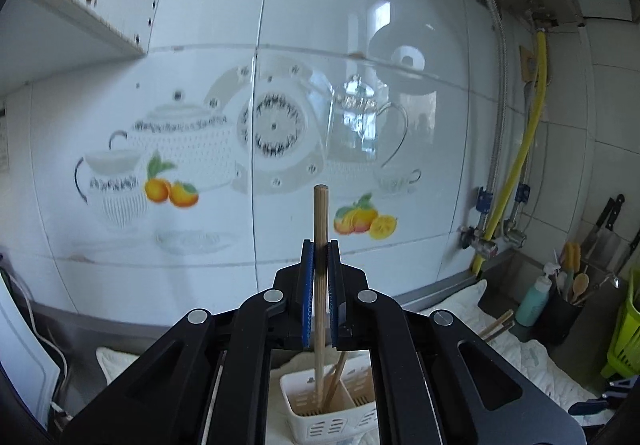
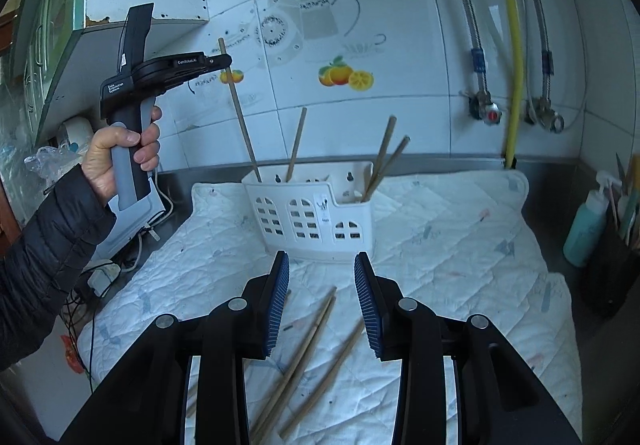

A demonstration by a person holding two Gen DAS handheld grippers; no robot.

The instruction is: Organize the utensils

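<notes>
My left gripper (image 1: 320, 245) is shut on a wooden chopstick (image 1: 320, 229) held upright, its lower end inside the left compartment of the white utensil holder (image 1: 296, 385). In the right wrist view the left gripper (image 2: 226, 61) holds that chopstick (image 2: 240, 113) above the white holder (image 2: 312, 213), which stands on the white quilted cloth (image 2: 440, 245). The holder also has one chopstick (image 2: 297, 143) in the middle and two chopsticks (image 2: 384, 157) at the right. My right gripper (image 2: 322, 269) is open and empty, above several loose chopsticks (image 2: 308, 349) lying on the cloth.
A teal bottle (image 2: 584, 221) and a dark utensil pot (image 2: 616, 269) stand at the right. A yellow hose (image 2: 514, 45) and valves (image 2: 492, 113) run along the tiled wall. Cables (image 2: 104, 277) lie at the left. A green rack (image 1: 624, 329) is at the far right.
</notes>
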